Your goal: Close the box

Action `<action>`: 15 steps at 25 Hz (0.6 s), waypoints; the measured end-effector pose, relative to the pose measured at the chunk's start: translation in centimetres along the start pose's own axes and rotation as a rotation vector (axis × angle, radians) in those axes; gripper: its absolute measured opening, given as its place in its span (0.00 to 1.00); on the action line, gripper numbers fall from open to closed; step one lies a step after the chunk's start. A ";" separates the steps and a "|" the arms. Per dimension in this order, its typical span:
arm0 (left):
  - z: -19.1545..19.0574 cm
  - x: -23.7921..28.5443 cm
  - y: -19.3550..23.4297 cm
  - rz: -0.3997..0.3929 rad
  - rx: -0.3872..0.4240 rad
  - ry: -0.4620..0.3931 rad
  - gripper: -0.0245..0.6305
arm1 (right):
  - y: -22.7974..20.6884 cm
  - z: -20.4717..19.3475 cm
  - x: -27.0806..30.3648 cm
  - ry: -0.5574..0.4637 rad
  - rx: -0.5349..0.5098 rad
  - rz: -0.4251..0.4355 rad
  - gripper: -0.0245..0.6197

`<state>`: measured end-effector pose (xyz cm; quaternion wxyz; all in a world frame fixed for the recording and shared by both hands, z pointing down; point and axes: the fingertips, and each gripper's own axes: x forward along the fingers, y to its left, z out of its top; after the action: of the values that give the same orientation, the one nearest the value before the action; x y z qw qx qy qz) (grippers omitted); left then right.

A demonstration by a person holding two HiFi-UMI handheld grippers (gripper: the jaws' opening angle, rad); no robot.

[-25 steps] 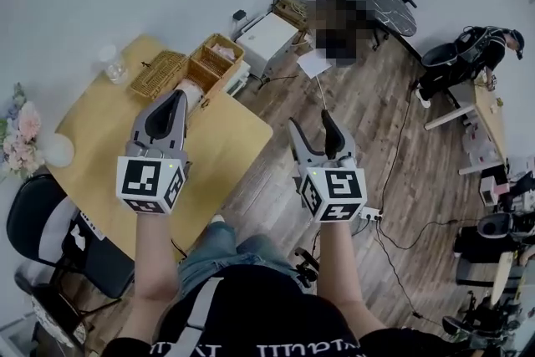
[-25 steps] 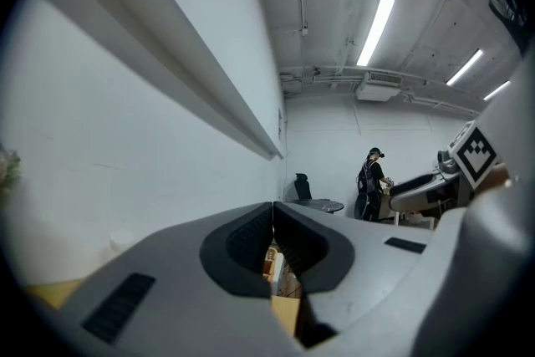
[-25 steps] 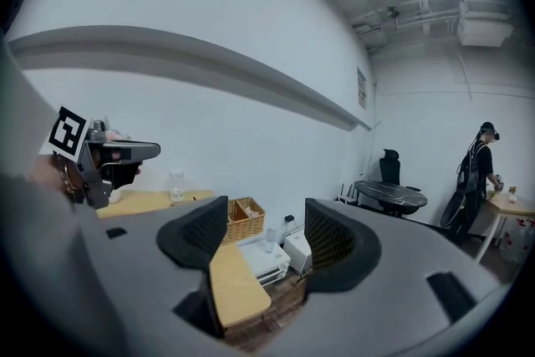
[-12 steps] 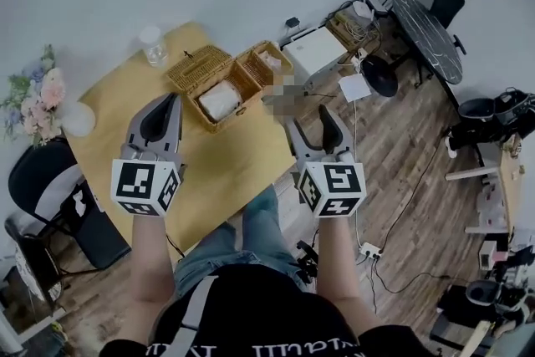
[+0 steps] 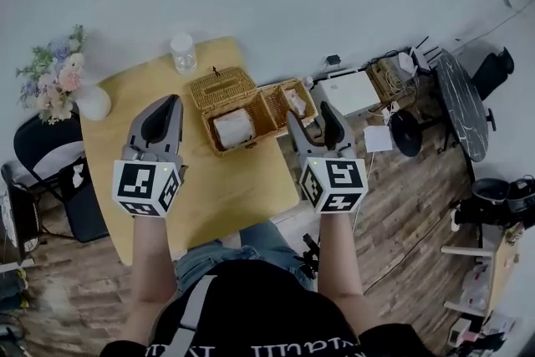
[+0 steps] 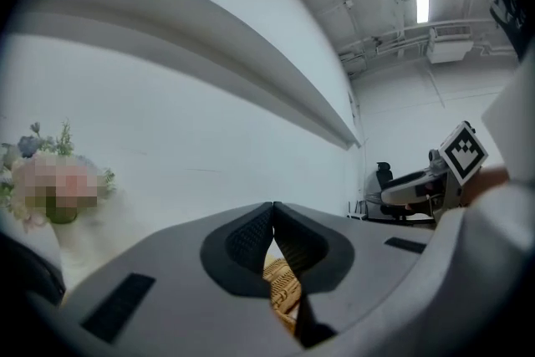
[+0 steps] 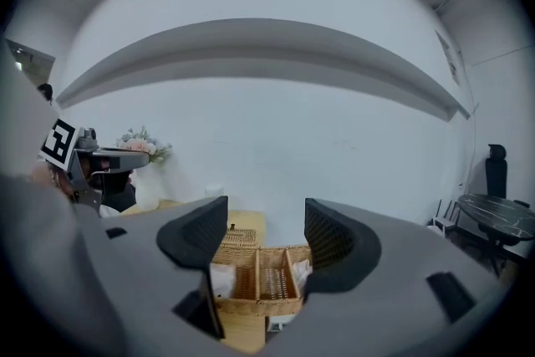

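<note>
While the left gripper (image 5: 172, 99) hovers over the tabletop (image 5: 113, 146) with its jaws pressed together on nothing, the right gripper (image 5: 311, 119) hangs by the right edge, jaws spread wide and empty. At that right edge the wicker box (image 5: 269, 114) stands open, lid (image 5: 220, 84) tipped toward the far edge, with a white roll (image 5: 234, 129) in one compartment.

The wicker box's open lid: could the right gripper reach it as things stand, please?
Probably yes. The right gripper is open and empty, facing the wicker box, and nothing stands between it and the lid lying back on the far side.
</note>
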<state>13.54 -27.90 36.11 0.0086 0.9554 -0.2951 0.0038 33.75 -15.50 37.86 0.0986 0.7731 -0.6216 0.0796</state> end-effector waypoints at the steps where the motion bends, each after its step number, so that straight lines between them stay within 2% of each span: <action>1: 0.1 0.3 0.1 0.019 0.004 -0.001 0.06 | -0.4 0.2 0.7 -0.003 -0.004 0.017 0.50; 10: 0.3 0.9 0.6 0.202 0.031 0.025 0.06 | -2.0 0.9 7.6 0.026 -0.056 0.221 0.50; 15: 0.0 0.2 0.7 0.306 0.047 0.048 0.06 | -1.5 -0.3 12.8 0.158 -0.092 0.368 0.50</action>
<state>13.35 -28.63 36.14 -0.0074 0.8988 -0.4369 0.0347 37.98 -27.19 41.16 0.1658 0.6326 -0.7456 0.1281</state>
